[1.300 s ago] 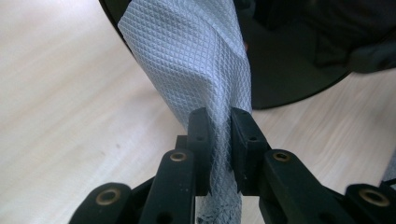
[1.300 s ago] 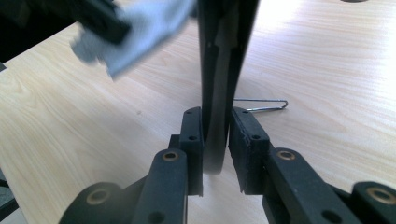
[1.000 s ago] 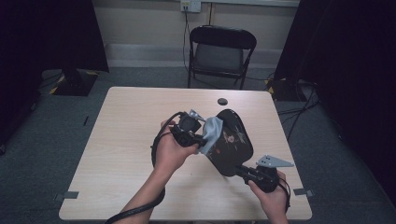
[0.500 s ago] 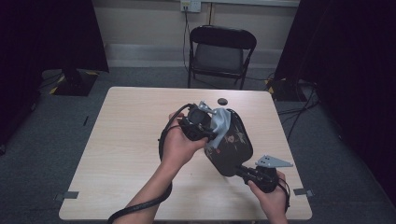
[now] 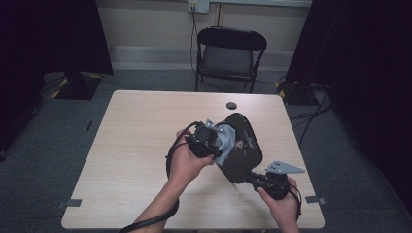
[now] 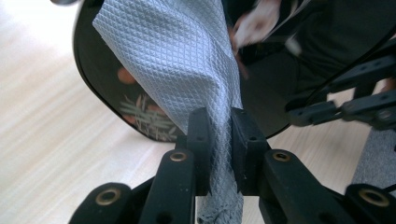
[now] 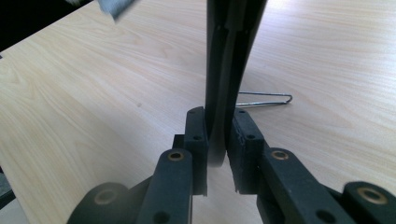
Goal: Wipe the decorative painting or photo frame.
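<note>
A glossy black oval tray [image 5: 244, 148] with a leaf pattern is held tilted above the table. My right gripper [image 5: 253, 177] is shut on its near rim; the right gripper view has the tray [image 7: 229, 56] edge-on between the pads of that gripper [image 7: 217, 135]. My left gripper [image 5: 214, 141] is shut on a grey quilted cloth [image 5: 225, 141] lying against the tray's face. In the left gripper view the cloth [image 6: 187, 60] runs up from the closed jaws of the gripper [image 6: 216, 135] and drapes over the tray [image 6: 100, 79].
The light wooden table [image 5: 136, 141] has a small black disc [image 5: 231, 105] near its far edge. A thin bent wire [image 7: 264, 99] lies on the wood beyond the tray. A black folding chair [image 5: 231, 53] stands behind the table.
The left gripper with the cloth slid rightward across the tray's face, then came down toward the near side. The right hand and tray stayed put.
</note>
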A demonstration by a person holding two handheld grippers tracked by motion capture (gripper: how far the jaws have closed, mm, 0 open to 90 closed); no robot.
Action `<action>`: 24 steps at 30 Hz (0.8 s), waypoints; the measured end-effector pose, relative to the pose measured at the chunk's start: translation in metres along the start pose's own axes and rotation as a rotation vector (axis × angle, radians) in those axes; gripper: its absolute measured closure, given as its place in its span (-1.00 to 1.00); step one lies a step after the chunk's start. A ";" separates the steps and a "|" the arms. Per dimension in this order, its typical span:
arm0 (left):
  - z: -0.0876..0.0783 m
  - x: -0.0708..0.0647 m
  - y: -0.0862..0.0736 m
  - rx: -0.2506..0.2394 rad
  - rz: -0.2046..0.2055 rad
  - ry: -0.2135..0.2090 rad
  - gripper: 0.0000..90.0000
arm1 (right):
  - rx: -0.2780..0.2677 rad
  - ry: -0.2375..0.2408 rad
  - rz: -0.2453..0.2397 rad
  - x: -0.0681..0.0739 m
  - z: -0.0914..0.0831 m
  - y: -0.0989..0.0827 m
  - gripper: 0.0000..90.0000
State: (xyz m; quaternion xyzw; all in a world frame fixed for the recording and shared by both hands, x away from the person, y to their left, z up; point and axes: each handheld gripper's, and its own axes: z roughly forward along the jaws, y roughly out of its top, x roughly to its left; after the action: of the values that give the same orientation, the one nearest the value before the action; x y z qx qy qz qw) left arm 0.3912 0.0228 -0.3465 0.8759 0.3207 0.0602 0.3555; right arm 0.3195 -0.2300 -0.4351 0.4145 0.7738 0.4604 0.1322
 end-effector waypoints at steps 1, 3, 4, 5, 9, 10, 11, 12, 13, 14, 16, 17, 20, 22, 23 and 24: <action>0.004 0.001 -0.003 0.009 0.000 -0.005 0.77 | 0.000 0.000 0.000 0.000 0.000 0.000 0.76; 0.011 0.002 -0.009 0.011 -0.005 -0.010 0.77 | 0.000 -0.001 -0.002 0.000 0.000 0.000 0.76; 0.015 0.002 -0.013 0.014 -0.013 -0.014 0.77 | 0.000 -0.001 -0.001 0.000 0.000 0.000 0.76; 0.018 0.003 -0.016 0.017 -0.017 -0.020 0.77 | -0.001 -0.002 0.001 0.000 0.000 0.000 0.76; 0.032 0.006 -0.029 0.032 -0.036 -0.028 0.77 | 0.003 -0.002 -0.001 0.001 0.000 0.000 0.76; 0.035 0.006 -0.032 0.033 -0.037 -0.028 0.77 | 0.003 -0.002 0.000 0.001 0.000 0.000 0.76; 0.038 0.007 -0.034 0.039 -0.041 -0.030 0.77 | 0.002 -0.002 0.000 0.001 0.000 0.000 0.76; 0.041 0.007 -0.037 0.047 -0.045 -0.034 0.77 | 0.003 -0.004 -0.001 0.001 0.000 0.000 0.76; 0.044 0.007 -0.039 0.056 -0.042 -0.031 0.77 | 0.004 -0.005 -0.002 0.001 0.000 0.000 0.76; 0.047 0.006 -0.042 0.060 -0.047 -0.030 0.77 | 0.004 -0.005 -0.002 0.001 0.000 0.000 0.76; 0.053 0.007 -0.048 0.062 -0.056 -0.034 0.77 | 0.008 -0.006 -0.004 0.001 -0.001 -0.001 0.76; 0.055 0.008 -0.051 0.072 -0.056 -0.032 0.77 | 0.007 -0.006 -0.003 0.001 -0.001 -0.001 0.76; 0.063 0.010 -0.061 0.100 -0.069 -0.030 0.77 | 0.007 -0.006 0.000 0.001 -0.001 -0.001 0.76; 0.068 0.010 -0.068 0.121 -0.077 -0.025 0.77 | 0.007 -0.006 -0.001 0.001 -0.002 0.000 0.76; 0.070 0.011 -0.071 0.130 -0.076 -0.027 0.77 | 0.007 -0.005 -0.002 0.001 -0.002 0.000 0.76; 0.071 0.011 -0.074 0.132 -0.082 -0.028 0.77 | 0.007 -0.005 -0.001 0.001 -0.002 0.000 0.76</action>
State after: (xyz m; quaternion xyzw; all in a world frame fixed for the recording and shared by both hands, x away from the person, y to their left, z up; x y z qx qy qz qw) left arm 0.3851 0.0278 -0.4497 0.8842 0.3545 0.0120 0.3039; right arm 0.3174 -0.2301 -0.4340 0.4158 0.7754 0.4563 0.1331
